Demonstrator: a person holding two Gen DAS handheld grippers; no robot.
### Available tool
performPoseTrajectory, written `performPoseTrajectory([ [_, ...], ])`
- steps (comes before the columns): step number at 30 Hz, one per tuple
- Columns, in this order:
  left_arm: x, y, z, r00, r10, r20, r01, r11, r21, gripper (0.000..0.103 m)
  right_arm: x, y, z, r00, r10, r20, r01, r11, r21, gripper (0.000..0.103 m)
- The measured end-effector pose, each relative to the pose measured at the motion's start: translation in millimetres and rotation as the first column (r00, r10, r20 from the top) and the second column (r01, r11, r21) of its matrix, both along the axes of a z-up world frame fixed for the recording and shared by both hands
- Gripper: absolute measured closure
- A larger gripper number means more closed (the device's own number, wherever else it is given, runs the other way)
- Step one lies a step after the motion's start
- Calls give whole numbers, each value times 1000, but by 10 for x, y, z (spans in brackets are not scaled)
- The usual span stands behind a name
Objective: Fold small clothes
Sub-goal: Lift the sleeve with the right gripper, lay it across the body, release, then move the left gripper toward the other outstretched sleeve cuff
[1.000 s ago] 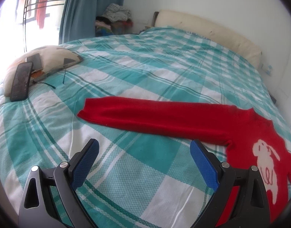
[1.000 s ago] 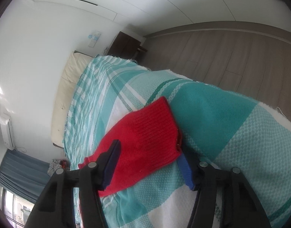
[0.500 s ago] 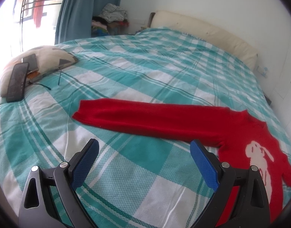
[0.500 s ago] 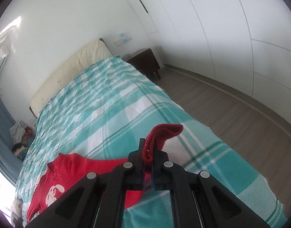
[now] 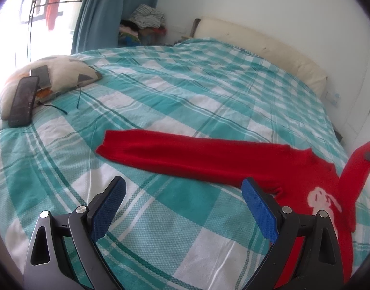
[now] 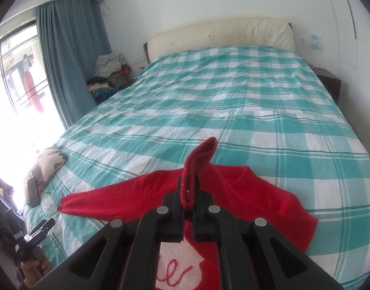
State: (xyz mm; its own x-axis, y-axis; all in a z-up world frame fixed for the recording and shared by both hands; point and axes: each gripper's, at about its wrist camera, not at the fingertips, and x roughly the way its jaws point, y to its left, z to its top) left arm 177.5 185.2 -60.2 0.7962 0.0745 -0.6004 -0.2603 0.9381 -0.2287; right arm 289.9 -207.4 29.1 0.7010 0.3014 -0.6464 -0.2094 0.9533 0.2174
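Right wrist view, right gripper [image 6: 188,193] clenched on red sweater's [image 6: 257,198] sleeve cuff, lifted over the bed [image 6: 233,101], left gripper [image 5: 183,207] spread wide, empty, above the checked cover.

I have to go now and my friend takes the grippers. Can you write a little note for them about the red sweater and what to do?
Right gripper: shut on the cuff of one sleeve, lifted over the red sweater.
Left gripper: open, empty, above the checked bed cover, near the other sleeve.
Sweater lies flat, white bunny design facing up; that other sleeve is stretched straight out.
Done: one cuff picked up.
Left: probably lay this sleeve across the body, fold the other in, then fold the body.
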Motion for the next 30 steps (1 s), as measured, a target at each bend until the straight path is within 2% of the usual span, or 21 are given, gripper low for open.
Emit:
performPoseTrajectory([
  [2,8,6,4,1000,-2,2,2,1000,2,6,131,245,-321,992,80,-93,-78,996,31,95],
  [4,10,7,5,1000,0,-2,0,1000,0,6,232,375,-592,969,151,-194,-130,985,116,60],
  [5,12,10,6,1000,-1,-3,1,1000,-5,6,200,381,-662,966,170,-195,-141,978,156,39],
  [7,21,24,7,1000,0,-4,0,1000,-14,6,86,354,-682,967,186,-173,-152,969,193,38],
  [11,34,28,1,1000,-6,-7,6,1000,-21,6,-214,-27,-635,982,115,-147,-87,980,181,37],
  [16,58,-101,-59,996,-79,-39,78,996,-37,5,-908,-734,-692,993,-59,-98,59,998,6,31],
  [20,69,-353,-135,982,-169,-83,170,985,4,5,-1608,-1275,-898,976,-198,-92,190,978,-87,31],
  [24,96,-641,-264,959,-244,-143,256,964,68,5,-2144,-1617,-1056,952,-302,-53,292,945,-150,31],
  [27,137,-760,-378,945,-267,-191,289,952,98,5,-2385,-1771,-1171,928,-372,14,369,912,-179,30],
  [29,164,-787,-456,939,-260,-226,290,951,111,5,-2388,-1859,-1221,901,-434,-21,424,888,-177,29],
  [30,177,-775,-496,935,-258,-244,290,951,107,5,-2382,-1889,-1190,897,-441,-15,435,890,-139,29],
])
